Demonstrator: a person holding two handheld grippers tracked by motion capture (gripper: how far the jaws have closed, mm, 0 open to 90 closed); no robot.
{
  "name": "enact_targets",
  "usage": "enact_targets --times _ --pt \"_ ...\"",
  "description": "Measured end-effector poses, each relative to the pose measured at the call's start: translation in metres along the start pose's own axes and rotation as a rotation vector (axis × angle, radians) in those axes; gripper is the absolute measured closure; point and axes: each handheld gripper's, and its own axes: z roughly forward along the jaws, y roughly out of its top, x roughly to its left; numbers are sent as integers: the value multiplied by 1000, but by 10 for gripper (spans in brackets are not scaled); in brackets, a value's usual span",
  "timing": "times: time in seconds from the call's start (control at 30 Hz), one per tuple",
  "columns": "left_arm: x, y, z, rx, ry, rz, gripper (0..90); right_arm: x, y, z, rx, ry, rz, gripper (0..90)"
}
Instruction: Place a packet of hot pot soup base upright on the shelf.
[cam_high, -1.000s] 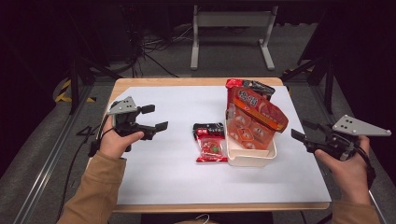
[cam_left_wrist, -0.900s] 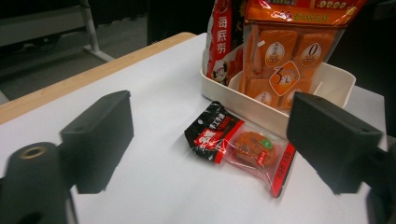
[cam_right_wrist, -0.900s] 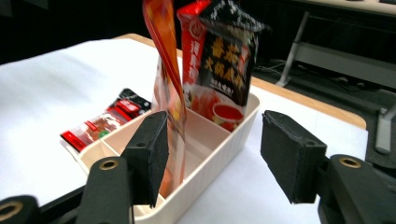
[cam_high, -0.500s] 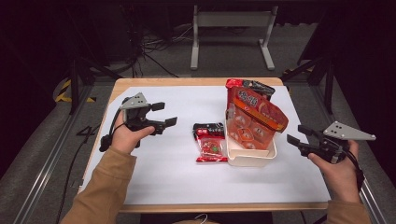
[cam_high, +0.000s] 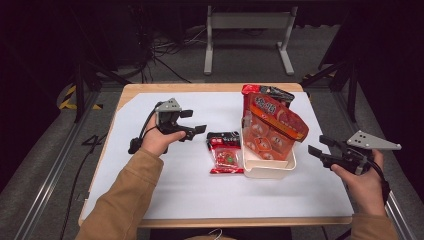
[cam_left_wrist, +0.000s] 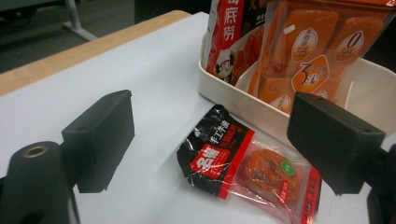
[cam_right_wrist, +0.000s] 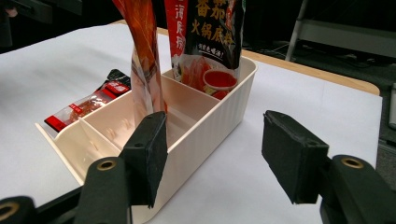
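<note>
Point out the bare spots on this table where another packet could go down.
Bare: the near strip in front of the bin and small packet; the far left corner beyond the left hand-held gripper; the right strip between bin and right hand-held gripper. Crowded: the middle, where packet lies beside bin.

Orange pouch top cut off by frame edge; small packet partly hidden behind cream bin.

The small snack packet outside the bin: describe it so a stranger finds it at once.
Start at the cream bin standing on the white table. Flat on the table beside the bin's left wall lies the small snack packet. Unlike the tall orange pouches standing in the bin, it is black and red, with a clear window.
</note>
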Motion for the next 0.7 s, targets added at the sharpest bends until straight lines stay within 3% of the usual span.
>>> enact_targets --times 0.27,0.7 --pt "6 -4 25 33 -3 -35 173 -1 -2 2 5 0 3 405" --pt "19 -18 59 132 -8 -80 231 -2 -5 4 11 1 -1 401"
